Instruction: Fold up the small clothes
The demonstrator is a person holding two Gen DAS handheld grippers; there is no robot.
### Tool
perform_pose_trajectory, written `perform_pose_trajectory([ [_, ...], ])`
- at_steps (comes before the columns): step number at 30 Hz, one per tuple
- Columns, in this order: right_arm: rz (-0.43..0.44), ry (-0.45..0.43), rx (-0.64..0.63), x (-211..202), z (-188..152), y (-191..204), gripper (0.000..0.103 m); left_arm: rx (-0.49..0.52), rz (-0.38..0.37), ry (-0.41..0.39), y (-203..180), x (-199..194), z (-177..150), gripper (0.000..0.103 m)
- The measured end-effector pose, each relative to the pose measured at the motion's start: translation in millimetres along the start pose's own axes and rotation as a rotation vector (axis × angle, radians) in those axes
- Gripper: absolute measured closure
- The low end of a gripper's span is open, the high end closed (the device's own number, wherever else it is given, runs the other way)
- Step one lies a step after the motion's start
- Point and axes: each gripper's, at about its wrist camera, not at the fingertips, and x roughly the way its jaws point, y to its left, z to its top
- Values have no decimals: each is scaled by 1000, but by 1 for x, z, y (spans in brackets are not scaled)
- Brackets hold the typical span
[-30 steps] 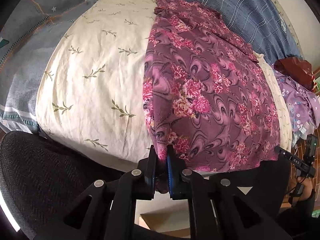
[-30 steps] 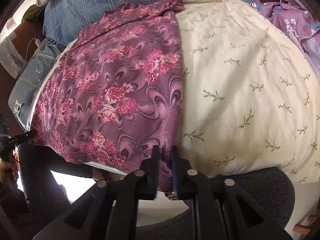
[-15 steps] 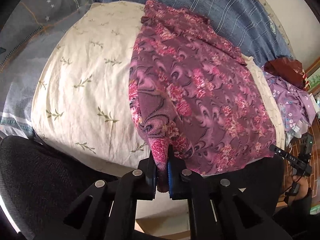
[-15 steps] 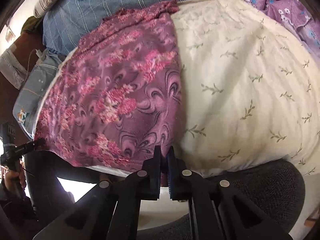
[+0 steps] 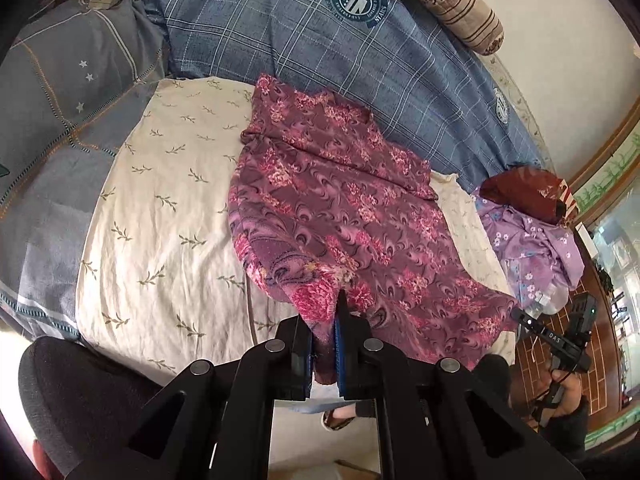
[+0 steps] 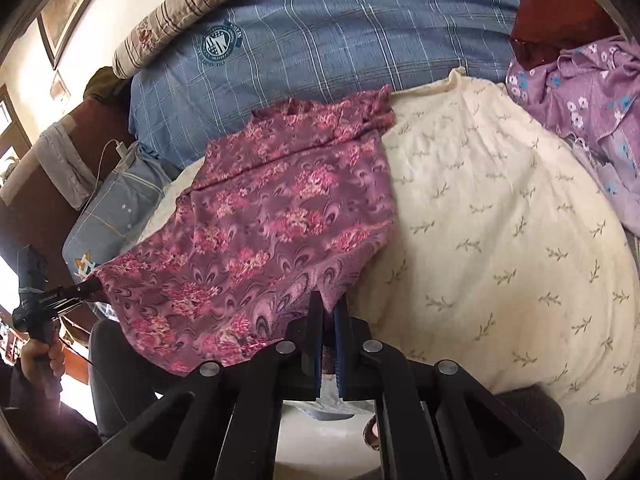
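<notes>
The near hem of the floral garment (image 5: 340, 216) is pinched at its two corners by the closed jaws of the left gripper (image 5: 325, 344) and right gripper (image 6: 328, 340). Its long axis is laid away from both across the cream pillow (image 5: 160, 216), so neither hand is favoured for a fold toward the far edge.

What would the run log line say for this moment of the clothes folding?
stage: lifting near hem | left gripper: jaws shut on floral garment | right gripper: jaws shut on floral garment | surface: cream cloth
</notes>
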Motion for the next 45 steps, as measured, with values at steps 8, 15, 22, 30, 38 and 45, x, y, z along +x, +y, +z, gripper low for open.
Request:
perform_pose_trajectory([
  [8,8,-64,27,6,31,-4,100,-2,7,-67,-5,6,27,97],
  [15,2,-142,14,3,70,3,100,28,-2,-129,-20,8,56,97],
  [22,-25,-177,-8,8,106,6,100,25,24,-136,-17,33,86,97],
  [30,-54,-170,-7,42,141,4,100,16,62,-127,-17,79,128,97],
  [38,-79,-157,9,81,172,-2,100,-4,92,-111,-11,127,167,97],
  [45,-105,-146,26,114,201,-15,100,-21,119,-106,-6,170,202,97],
])
